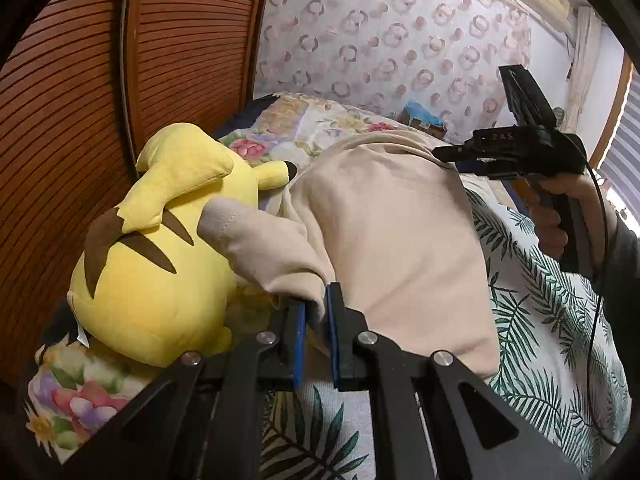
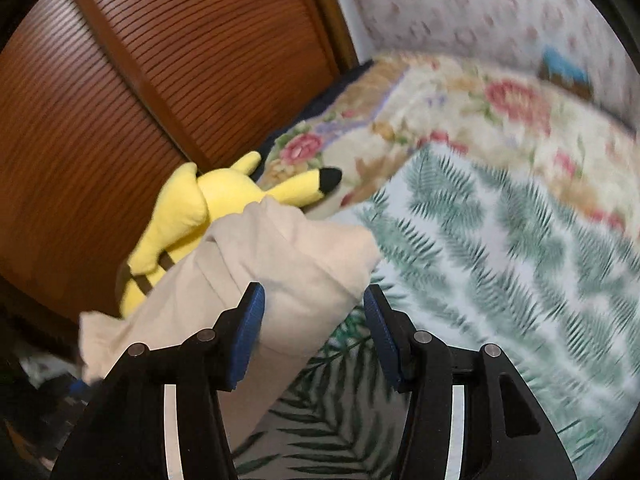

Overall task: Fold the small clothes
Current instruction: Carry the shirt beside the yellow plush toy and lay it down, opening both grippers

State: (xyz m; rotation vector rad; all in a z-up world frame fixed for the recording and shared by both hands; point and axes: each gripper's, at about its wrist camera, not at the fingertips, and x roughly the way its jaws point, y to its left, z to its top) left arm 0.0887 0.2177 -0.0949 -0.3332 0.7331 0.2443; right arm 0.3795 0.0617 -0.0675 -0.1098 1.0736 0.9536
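Note:
A small beige garment (image 1: 400, 232) lies on the palm-leaf bedsheet (image 1: 552, 340), with one sleeve draped onto a yellow plush toy. My left gripper (image 1: 316, 312) is shut on the garment's near edge, with cloth pinched between its blue pads. My right gripper (image 2: 312, 336) is open, its blue pads wide apart around the garment's far end (image 2: 288, 264) without clamping it. In the left wrist view the right gripper (image 1: 452, 156) shows at the garment's far right corner, held by a hand.
A yellow plush toy (image 1: 160, 260) lies at the left against a wooden louvred door (image 1: 80, 100); it also shows in the right wrist view (image 2: 208, 208). A floral pillow (image 1: 304, 128) sits at the bed's head below a patterned wall.

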